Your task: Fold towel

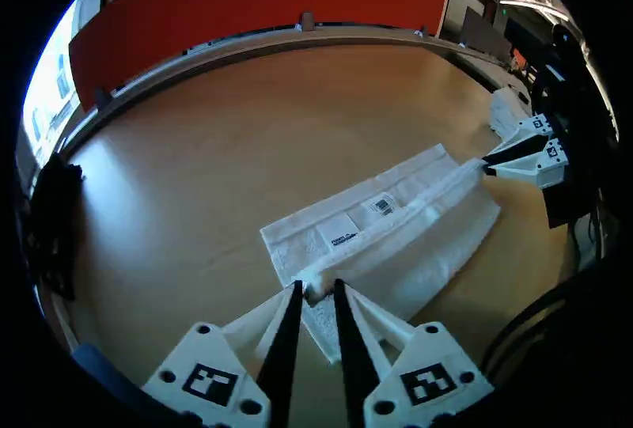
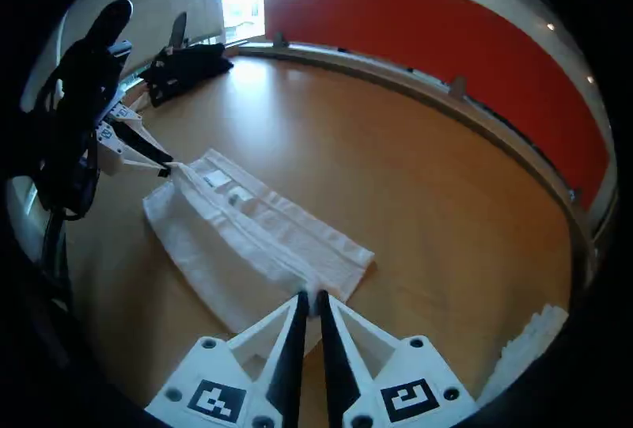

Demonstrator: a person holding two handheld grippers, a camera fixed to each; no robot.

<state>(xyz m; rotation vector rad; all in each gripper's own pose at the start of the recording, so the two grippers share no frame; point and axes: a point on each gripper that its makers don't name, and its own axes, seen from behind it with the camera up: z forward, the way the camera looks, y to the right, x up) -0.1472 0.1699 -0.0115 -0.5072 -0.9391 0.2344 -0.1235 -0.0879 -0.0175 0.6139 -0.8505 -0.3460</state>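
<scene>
Towel: white and long, in the middle of the wooden counter; partly doubled along its length, one long edge raised and stretched between the two tongs, the rest flat on the wood.
Left tongs: narrow, pinching a small bunch of cloth at one short end of the towel; both fingers on the cloth, tips just above the counter.
Right tongs: almost closed, gripping the raised edge at the opposite short end; in the left gripper view seen far off at the right side, with the cloth drawn up to a point at the tips.
Raised edge: a soft ridge running from one tongs to the other, a little slack in the middle; loose cloth hanging from it down to the counter on the near side.
Lower layer: flat on the counter, with a woven band along the far long side and two small labels facing up near the middle; print too small to tell.
Counter surface: light wood, wide, ending in a curved raised rim at the far side.
Red panel: upright just behind the far rim.
Black bundle: lying on the counter near the bright window, well apart from the towel; kind not possible to tell.
White cloth pile: stacked at the counter edge on the side of the right tongs, apart from the towel.
</scene>
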